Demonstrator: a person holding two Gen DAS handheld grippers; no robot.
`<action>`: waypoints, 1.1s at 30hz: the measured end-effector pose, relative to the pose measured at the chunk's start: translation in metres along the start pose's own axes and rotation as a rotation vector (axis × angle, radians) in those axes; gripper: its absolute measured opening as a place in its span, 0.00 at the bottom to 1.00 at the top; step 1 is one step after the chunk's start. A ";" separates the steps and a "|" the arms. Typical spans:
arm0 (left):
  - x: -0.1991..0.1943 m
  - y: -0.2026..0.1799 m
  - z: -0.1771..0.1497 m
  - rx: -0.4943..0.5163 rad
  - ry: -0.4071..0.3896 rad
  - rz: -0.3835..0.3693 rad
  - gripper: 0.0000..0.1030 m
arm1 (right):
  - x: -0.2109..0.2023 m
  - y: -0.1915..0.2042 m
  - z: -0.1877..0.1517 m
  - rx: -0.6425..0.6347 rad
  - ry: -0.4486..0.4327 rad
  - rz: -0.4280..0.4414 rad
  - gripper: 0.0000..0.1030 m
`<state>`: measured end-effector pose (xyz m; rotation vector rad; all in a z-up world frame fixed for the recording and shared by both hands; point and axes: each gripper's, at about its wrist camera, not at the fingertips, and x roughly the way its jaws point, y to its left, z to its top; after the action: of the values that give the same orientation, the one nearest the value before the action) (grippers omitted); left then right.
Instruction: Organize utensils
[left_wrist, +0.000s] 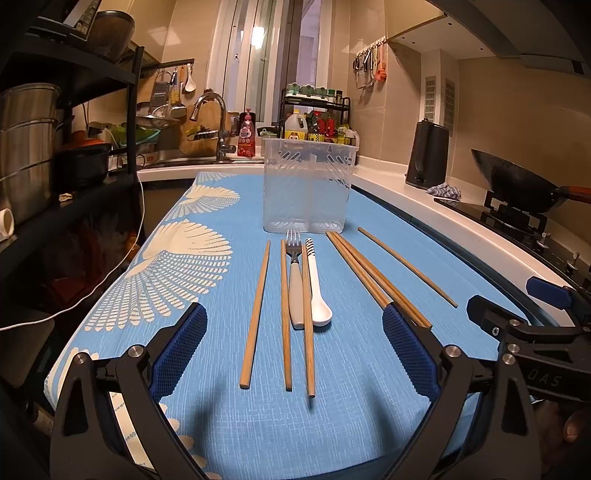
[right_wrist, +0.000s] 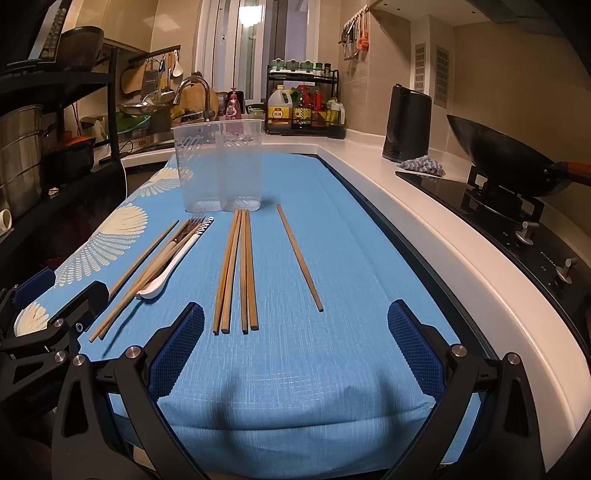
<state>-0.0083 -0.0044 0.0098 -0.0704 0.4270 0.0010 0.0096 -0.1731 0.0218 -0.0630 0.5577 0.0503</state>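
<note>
Both claws hang wide apart over the near edge of the tabletop (left_wrist: 207, 229), which is covered in a blue cloth with white fan shapes; neither holds anything. The left claw (left_wrist: 295, 350) faces three loose bamboo chopsticks (left_wrist: 258, 314), a fork (left_wrist: 295, 273) with a pale handle and a white ceramic spoon (left_wrist: 317, 291) with a striped handle end, all lying side by side and partly overlapping. The right claw (right_wrist: 295, 339) faces a bunch of four chopsticks (right_wrist: 236, 269) lying close together, with a single chopstick (right_wrist: 299, 258) apart to their right.

Beyond the utensils stands a clear plastic utensil holder (left_wrist: 308, 184), upright, with a divider down its middle. From the left wrist the right claw's frame crosses the lower right corner, and the left claw's own pad covers the near ends of the bunched chopsticks.

Past the cloth runs a white counter with a black kettle (right_wrist: 406, 125), a crumpled cloth (right_wrist: 424, 166), and a wok (right_wrist: 506, 158) on a gas hob. At the back are a faucet (left_wrist: 214, 118), a red dish soap bottle (left_wrist: 246, 134) and a rack of condiment bottles (right_wrist: 303, 107); their labels are too small to read. The letters "DAS" show on the right claw's body.
</note>
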 end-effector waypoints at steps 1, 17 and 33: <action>0.000 0.000 0.000 -0.001 0.000 0.000 0.90 | 0.000 0.000 0.000 0.000 0.000 -0.001 0.95; 0.000 0.000 0.000 -0.001 -0.002 -0.003 0.90 | -0.003 0.000 -0.001 -0.004 -0.009 0.006 0.95; 0.000 0.000 0.000 -0.003 -0.001 -0.005 0.90 | -0.006 0.003 0.001 -0.007 -0.015 0.006 0.95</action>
<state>-0.0087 -0.0040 0.0099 -0.0742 0.4255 -0.0028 0.0052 -0.1705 0.0261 -0.0676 0.5431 0.0582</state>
